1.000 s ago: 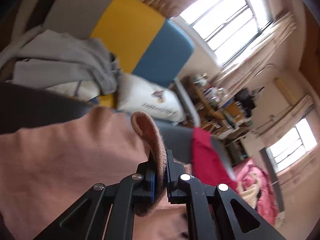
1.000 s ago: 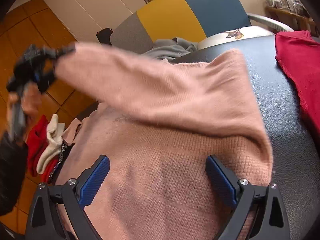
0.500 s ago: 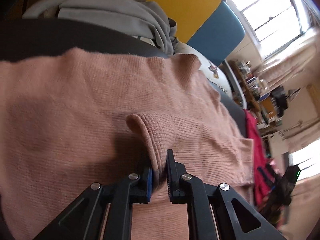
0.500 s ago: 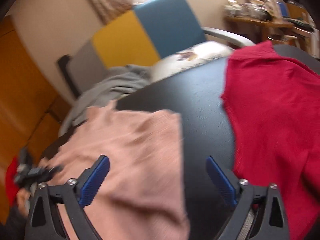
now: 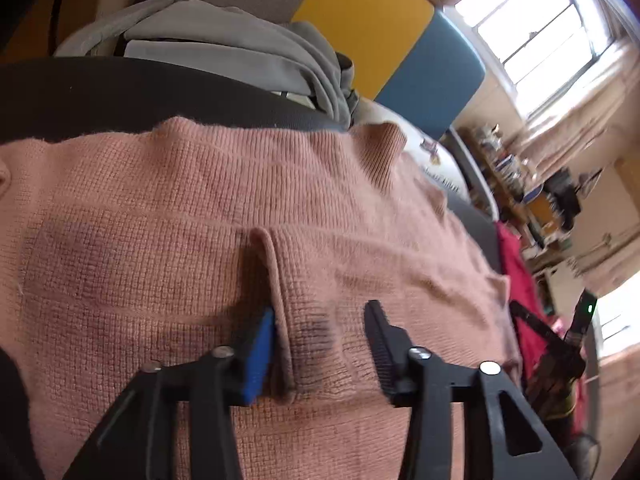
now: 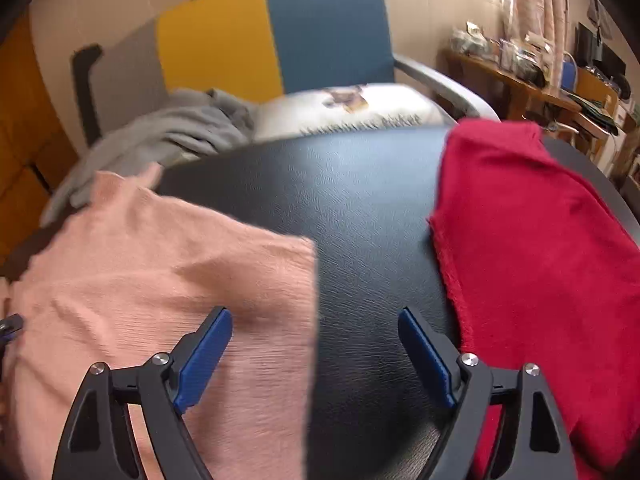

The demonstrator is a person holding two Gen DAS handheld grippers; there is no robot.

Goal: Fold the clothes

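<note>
A pink knit sweater (image 5: pixel 160 240) lies spread on a black padded table (image 6: pixel 360 200). Its sleeve cuff (image 5: pixel 288 300) is folded over the body and lies between the jaws of my left gripper (image 5: pixel 320 336), which is open with the cuff resting against the left blue pad. In the right wrist view the sweater (image 6: pixel 160 280) lies at the left, and my right gripper (image 6: pixel 316 344) is open and empty above its right edge and the bare table. A red garment (image 6: pixel 540 240) lies at the right.
A grey garment (image 6: pixel 160 136) and a white printed cushion (image 6: pixel 352 112) sit on a grey, yellow and blue chair (image 6: pixel 280 32) behind the table. A cluttered desk (image 6: pixel 540 72) stands at the far right. The red garment (image 5: pixel 520 280) also shows beyond the sweater in the left wrist view.
My left gripper has brought the sleeve down onto the sweater's body and opened, letting go of the cuff. My right gripper has swung right, toward the red garment.
</note>
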